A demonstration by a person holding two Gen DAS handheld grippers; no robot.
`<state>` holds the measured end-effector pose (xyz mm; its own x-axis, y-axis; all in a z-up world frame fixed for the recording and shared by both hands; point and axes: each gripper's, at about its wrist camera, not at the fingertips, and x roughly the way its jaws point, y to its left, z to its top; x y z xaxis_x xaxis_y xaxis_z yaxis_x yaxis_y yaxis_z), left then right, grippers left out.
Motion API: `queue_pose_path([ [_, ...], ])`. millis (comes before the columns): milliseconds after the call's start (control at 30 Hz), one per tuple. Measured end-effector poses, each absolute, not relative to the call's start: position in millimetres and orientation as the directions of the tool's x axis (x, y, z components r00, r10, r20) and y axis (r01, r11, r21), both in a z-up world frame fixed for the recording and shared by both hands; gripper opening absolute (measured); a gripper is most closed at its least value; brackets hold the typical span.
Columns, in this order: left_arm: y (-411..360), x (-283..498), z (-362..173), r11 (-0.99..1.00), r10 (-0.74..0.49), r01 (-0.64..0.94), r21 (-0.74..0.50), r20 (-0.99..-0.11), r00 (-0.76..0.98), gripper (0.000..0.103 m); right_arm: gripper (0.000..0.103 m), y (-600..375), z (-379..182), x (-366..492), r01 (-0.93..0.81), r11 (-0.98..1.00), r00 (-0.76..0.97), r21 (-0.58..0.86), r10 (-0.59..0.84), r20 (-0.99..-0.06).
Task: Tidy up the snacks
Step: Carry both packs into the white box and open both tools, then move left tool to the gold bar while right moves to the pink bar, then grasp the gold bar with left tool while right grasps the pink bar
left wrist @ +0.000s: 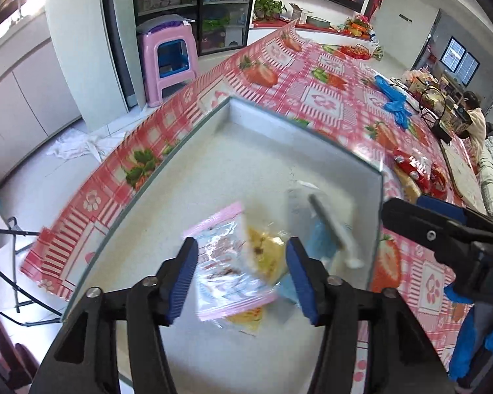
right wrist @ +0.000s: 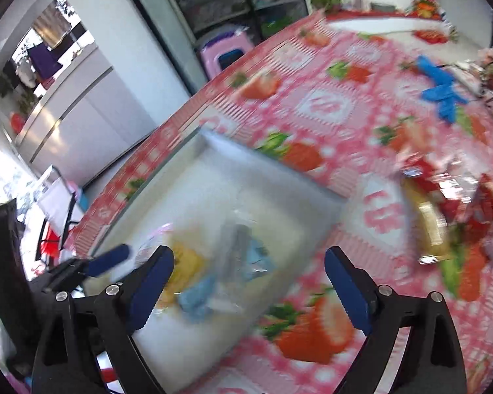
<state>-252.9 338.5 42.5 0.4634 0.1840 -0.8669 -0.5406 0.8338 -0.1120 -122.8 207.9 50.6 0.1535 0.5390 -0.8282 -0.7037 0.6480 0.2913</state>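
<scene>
Judging by how things lie, we are partway through: several snacks already sit in the white box [left wrist: 213, 170] on the strawberry tablecloth [left wrist: 328, 98], and more wait outside it.

Our left gripper [left wrist: 241, 279] hangs over the near part of the box with its jaws apart. A pink-edged packet [left wrist: 226, 272] shows between the blue pads [left wrist: 184, 279], but we see a gap on both sides, so we read the gripper as released, with the packet either just dropped or lying on the box floor; blur keeps us from telling which. Beside that packet lie a yellow snack [left wrist: 266, 256] and a pale blue one [left wrist: 322, 239], with a clear wrapper [left wrist: 312, 203] partly over the blue one. All are inside the walls.

Our right gripper [right wrist: 248, 282] is also spread wide and holds nothing. It hovers at the box's right edge, over both box and cloth. To its right, well apart from the box, a loose pile of red and yellow packets [right wrist: 443, 203] rests on the cloth. These look like what is left to move. Farther off lies a blue glove [right wrist: 442, 93], which we take to be no snack.

We judge the next job is for the right gripper to fetch from that pile.
</scene>
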Motion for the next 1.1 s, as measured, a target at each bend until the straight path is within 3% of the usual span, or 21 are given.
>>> queue_pose_path([
  [67, 327.9, -243.0, 55.5, 0.841, 0.165, -0.525, -0.133, -0.861, 0.481, 0.067, 0.094, 182.6, 54.3, -107.5, -0.672, 0.688, 0.195, 0.274, 0.521, -0.831],
  [133, 306.6, -225.8, 70.0, 0.86, 0.118, -0.48, -0.171, -0.85, 0.513, 0.079, 0.094, 155.4, 55.9, -90.6, -0.632, 0.728, 0.23, 0.264, 0.502, -0.833],
  [167, 295.6, -216.0, 74.4, 0.871, 0.098, -0.457, -0.182, -0.847, 0.522, 0.08, 0.094, 137.7, 56.5, -81.2, -0.604, 0.754, 0.258, 0.258, 0.491, -0.832],
  [367, 216.0, -136.8, 64.1, 0.927, 0.039, -0.34, -0.159, -0.86, 0.51, 0.08, 0.094, 31.2, 36.1, -23.8, -0.331, 0.904, 0.34, 0.271, 0.382, -0.859],
  [533, 188.5, -76.5, 32.1, 0.927, 0.092, -0.363, -0.096, -0.879, 0.468, 0.08, 0.094, -18.4, 14.5, 2.6, -0.181, 0.946, 0.382, 0.269, 0.319, -0.867],
  [800, 182.6, -43.0, -9.5, 0.914, 0.128, -0.402, -0.052, -0.904, 0.408, 0.081, 0.094, -22.5, -9.8, 35.6, -0.106, 0.965, 0.435, 0.242, 0.263, -0.861],
  [967, 172.6, -32.4, -18.7, 0.923, 0.208, -0.384, 0.029, -0.877, 0.434, 0.082, 0.094, 0.2, -14.8, 47.5, -0.186, 0.972, 0.468, 0.141, 0.214, -0.857],
  [1000, 172.1, -30.8, -18.8, 0.924, 0.215, -0.381, 0.036, -0.873, 0.438, 0.082, 0.092, 2.0, -16.4, 47.2, -0.198, 0.972, 0.473, 0.127, 0.208, -0.856],
  [1067, 172.8, -32.7, -18.9, 0.928, 0.195, -0.373, 0.011, -0.866, 0.46, 0.074, 0.07, 6.2, -16.6, 42.4, -0.23, 0.971, 0.499, 0.067, 0.177, -0.848],
  [1100, 172.8, -33.6, -18.0, 0.928, 0.192, -0.373, 0.005, -0.863, 0.468, 0.059, 0.047, 7.6, -15.5, 39.3, -0.255, 0.966, 0.509, 0.048, 0.176, -0.843],
])
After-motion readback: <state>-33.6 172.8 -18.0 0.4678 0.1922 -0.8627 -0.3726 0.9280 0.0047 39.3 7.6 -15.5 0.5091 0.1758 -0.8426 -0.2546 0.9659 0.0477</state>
